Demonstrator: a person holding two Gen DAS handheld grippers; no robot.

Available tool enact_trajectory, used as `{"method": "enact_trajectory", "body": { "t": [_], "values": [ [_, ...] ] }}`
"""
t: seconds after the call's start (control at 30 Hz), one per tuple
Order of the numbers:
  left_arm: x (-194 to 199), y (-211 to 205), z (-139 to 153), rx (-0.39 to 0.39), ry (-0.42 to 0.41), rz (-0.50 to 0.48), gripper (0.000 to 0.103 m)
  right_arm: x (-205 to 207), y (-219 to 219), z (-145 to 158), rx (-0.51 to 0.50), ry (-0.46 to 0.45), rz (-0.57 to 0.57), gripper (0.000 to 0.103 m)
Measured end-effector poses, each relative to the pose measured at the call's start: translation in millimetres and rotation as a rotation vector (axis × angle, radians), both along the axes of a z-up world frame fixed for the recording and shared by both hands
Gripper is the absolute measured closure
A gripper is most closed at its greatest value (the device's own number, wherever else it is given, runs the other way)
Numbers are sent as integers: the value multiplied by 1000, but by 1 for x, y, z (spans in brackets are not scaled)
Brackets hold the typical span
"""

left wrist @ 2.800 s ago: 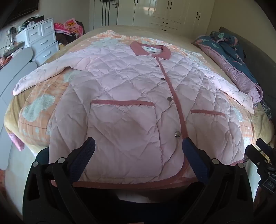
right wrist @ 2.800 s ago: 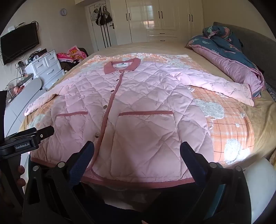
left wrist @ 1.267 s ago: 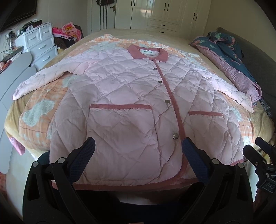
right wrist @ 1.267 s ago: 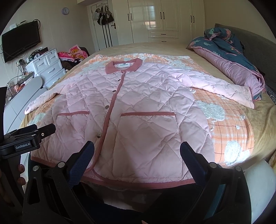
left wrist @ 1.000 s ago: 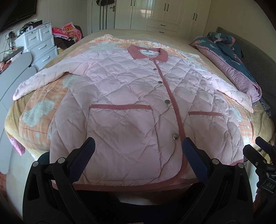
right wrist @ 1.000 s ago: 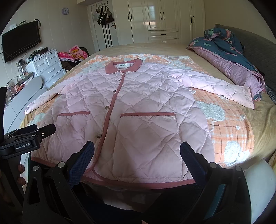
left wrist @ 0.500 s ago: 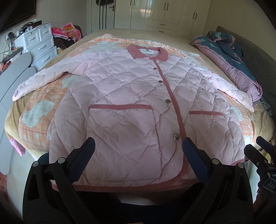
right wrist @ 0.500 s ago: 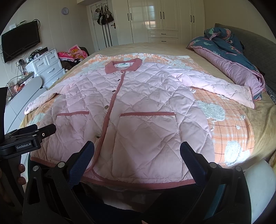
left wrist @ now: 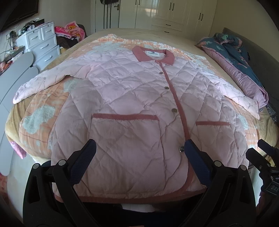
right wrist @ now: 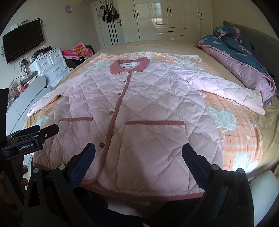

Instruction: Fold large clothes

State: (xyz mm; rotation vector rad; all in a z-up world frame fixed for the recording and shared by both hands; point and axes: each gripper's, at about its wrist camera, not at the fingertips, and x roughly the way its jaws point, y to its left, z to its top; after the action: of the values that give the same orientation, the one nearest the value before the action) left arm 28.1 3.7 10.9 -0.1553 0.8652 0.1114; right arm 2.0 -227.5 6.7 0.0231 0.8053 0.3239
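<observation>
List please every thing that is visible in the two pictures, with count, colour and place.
quilted pink jacket with darker pink collar and trim: 1, spread flat and buttoned on the bed, sleeves out to both sides
orange-and-white checked blanket: 1, under the jacket
bed with tan sheet: 1, fills the middle of the room
dark blue floral quilt with mauve lining: 1, bunched along the bed's right edge
white drawer unit: 1, left of the bed
black television: 1, on the left wall
white wardrobe: 1, at the far wall
round wall clock: 1, upper left wall
left gripper: 1, black with blue pads, open, empty, above the hem
right gripper: 1, same, open, empty
</observation>
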Motion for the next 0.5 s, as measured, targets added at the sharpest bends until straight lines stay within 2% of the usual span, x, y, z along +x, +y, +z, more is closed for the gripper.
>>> {"method": "enact_trajectory", "body": {
  "t": [0.5],
  "values": [
    [45,14,22,-39,-1,31,8,62,7,24,31,16,19,4]
  ]
}}
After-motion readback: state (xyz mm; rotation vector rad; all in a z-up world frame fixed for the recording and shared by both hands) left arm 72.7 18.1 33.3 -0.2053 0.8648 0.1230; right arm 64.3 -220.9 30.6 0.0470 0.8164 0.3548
